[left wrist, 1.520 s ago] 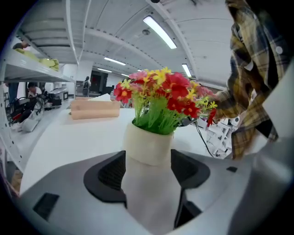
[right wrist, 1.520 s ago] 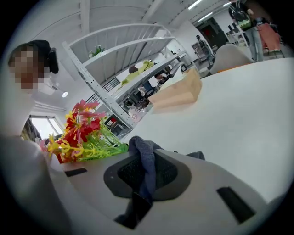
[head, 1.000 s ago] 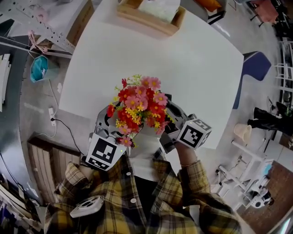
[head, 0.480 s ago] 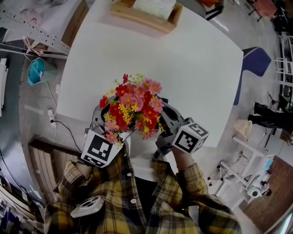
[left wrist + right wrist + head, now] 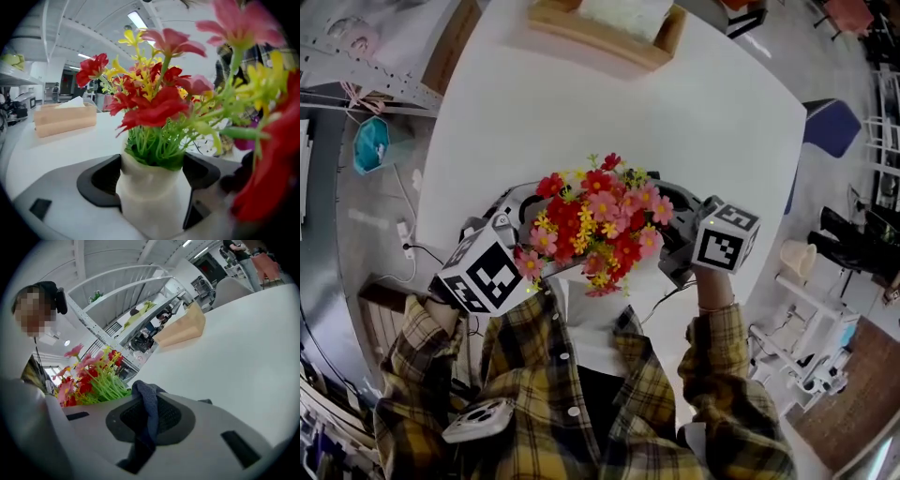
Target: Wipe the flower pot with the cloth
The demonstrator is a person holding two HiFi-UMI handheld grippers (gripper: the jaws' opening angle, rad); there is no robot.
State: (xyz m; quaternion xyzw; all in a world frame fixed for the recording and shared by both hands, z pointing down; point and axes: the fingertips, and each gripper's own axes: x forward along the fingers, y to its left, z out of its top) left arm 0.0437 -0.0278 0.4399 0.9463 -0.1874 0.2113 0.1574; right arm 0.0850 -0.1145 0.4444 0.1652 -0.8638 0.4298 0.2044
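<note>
A white flower pot [image 5: 151,197] holding red, pink and yellow flowers [image 5: 598,220] sits clamped between the jaws of my left gripper [image 5: 152,185], which is shut on the pot's body. In the head view the blooms hide the pot, and the left marker cube [image 5: 483,272] shows at their lower left. My right gripper [image 5: 149,420] is shut on a dark blue-grey cloth [image 5: 146,401], a fold of which sticks out past the pads. Its marker cube [image 5: 727,234] lies just right of the flowers, which show to the left of the cloth in the right gripper view.
The white table [image 5: 675,112] stretches away beyond the flowers, its near edge under my grippers. A wooden tissue box [image 5: 605,28] stands at the far edge. A blue chair [image 5: 825,131] is off the table's right side, and cables and clutter lie on the floor at left.
Both grippers and the flowers have shifted away from the body and a little to the right. The left marker cube has swung out to the left. Both grips are unchanged.
</note>
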